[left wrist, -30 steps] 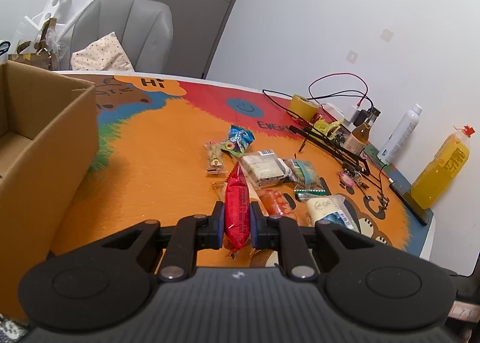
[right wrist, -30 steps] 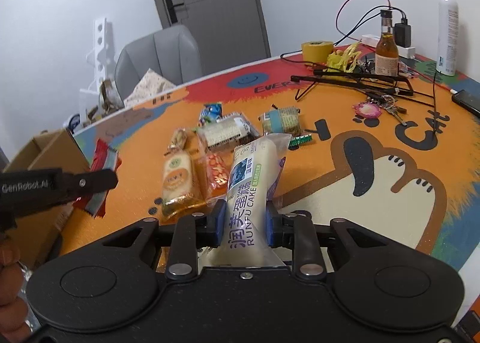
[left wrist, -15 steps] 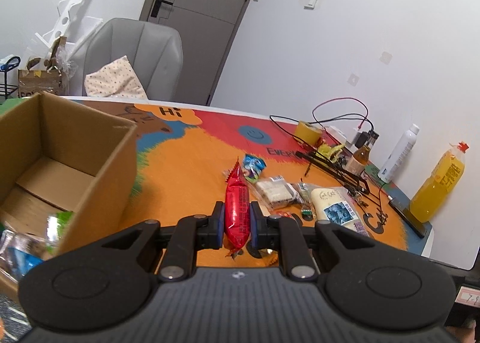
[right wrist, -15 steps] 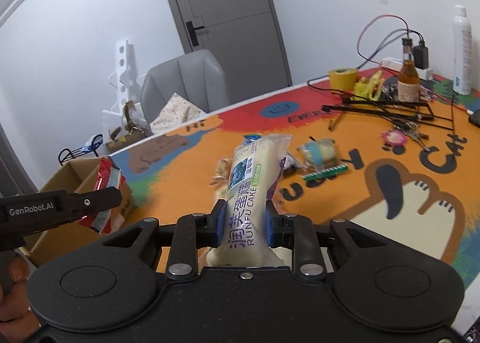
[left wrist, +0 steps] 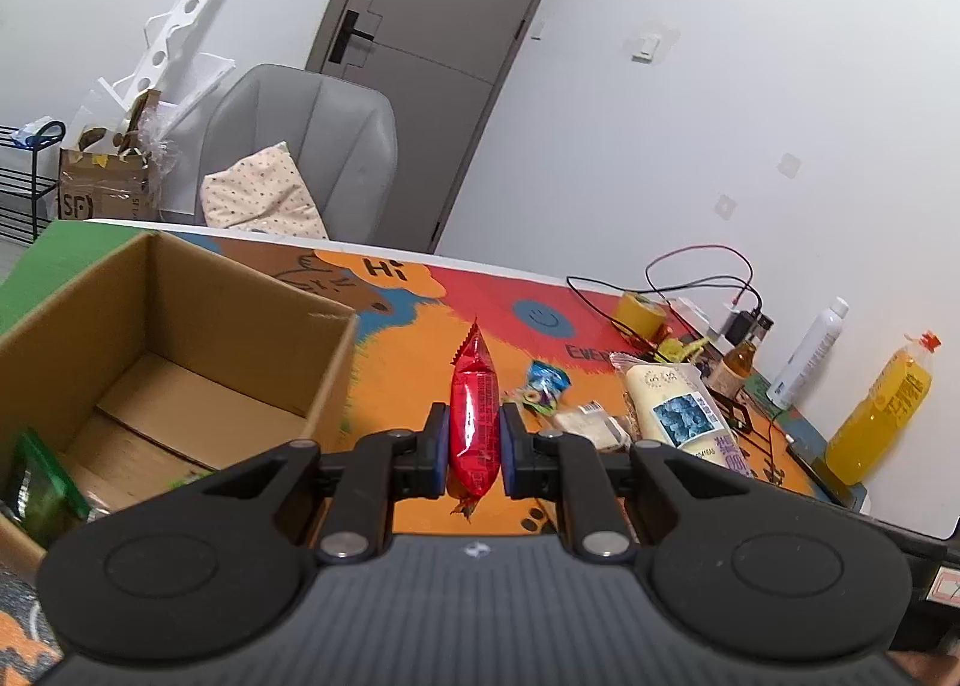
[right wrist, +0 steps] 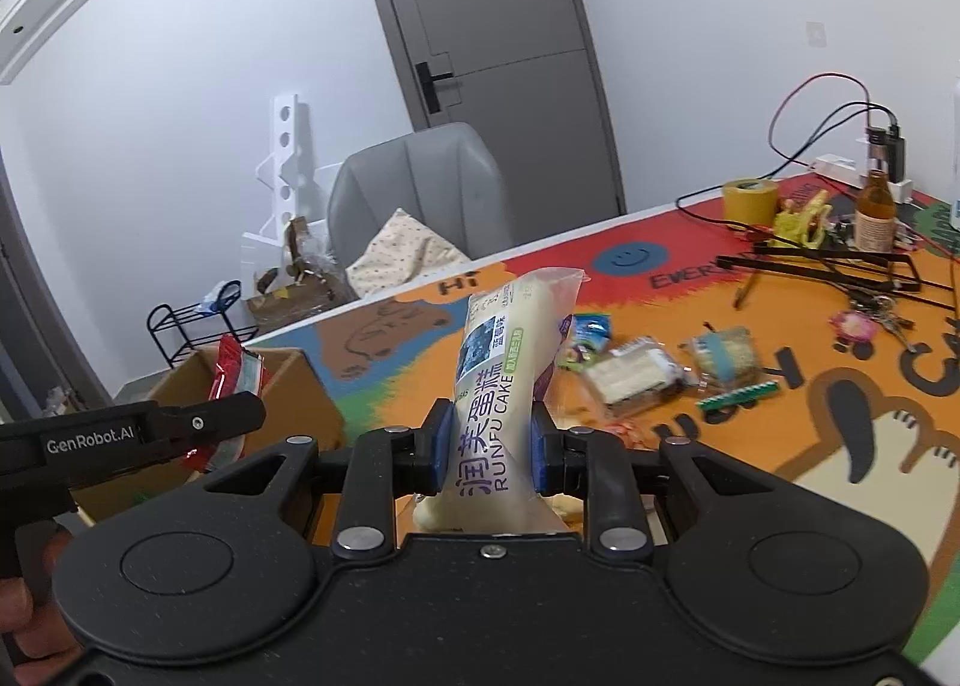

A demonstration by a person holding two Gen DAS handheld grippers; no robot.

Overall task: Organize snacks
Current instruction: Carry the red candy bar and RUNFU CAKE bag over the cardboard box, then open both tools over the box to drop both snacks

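My left gripper (left wrist: 474,440) is shut on a red snack packet (left wrist: 474,416) and holds it in the air just right of an open cardboard box (left wrist: 180,350) that has a green packet (left wrist: 42,482) inside. My right gripper (right wrist: 489,446) is shut on a white Runfu cake packet (right wrist: 504,386), held upright above the table. In the right wrist view the left gripper (right wrist: 198,422) with the red packet (right wrist: 231,380) hangs over the box (right wrist: 294,392). Several loose snacks (right wrist: 630,377) lie on the colourful mat (right wrist: 780,404).
A yellow tape roll (right wrist: 750,200), a brown bottle (right wrist: 876,212), cables, a black wire rack (right wrist: 828,266) and keys (right wrist: 864,320) lie at the back right. An orange juice bottle (left wrist: 882,410) and a white spray can (left wrist: 810,350) stand near the wall. A grey chair (left wrist: 300,146) stands behind the table.
Both grippers have risen and swung left toward the box, carrying their packets. The left gripper now sits beside the box opening; more of the box inside shows.
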